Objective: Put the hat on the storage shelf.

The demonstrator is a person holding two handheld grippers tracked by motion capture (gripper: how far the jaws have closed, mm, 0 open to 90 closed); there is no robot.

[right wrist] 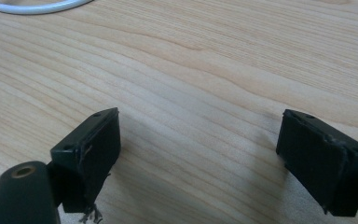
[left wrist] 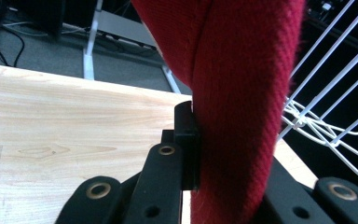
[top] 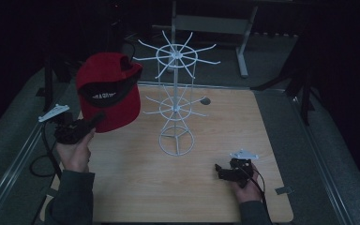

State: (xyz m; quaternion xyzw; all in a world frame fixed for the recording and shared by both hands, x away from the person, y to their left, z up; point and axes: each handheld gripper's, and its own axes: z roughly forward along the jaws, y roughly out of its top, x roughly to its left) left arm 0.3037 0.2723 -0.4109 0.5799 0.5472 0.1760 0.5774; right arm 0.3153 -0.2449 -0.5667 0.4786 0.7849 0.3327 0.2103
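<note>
Left gripper (top: 93,123): jaws clamped on the brim of the red cap (top: 108,89), one black finger (left wrist: 186,140) pressed flat against the cloth in the left gripper view. The cap is carried clear of the table (top: 192,187), rising up and away from the fingers, its crown opening turned toward the camera.

Right gripper (top: 221,169): jaws well apart, nothing between them, low over bare wood near the front right of the table; its fingers (right wrist: 93,149) point toward the stand's base ring.

Governing relation: the white wire stand (top: 176,101) lies to the right of and beyond the left fingers, its upper ring of hooks just beside the cap's crown. The left hand is plainly the nearer.

Judgement: the cap goes onto an upper hook, so it must travel rightward. Open room above the table is ample; the risk is snagging neighbouring prongs or tipping the light stand
</note>
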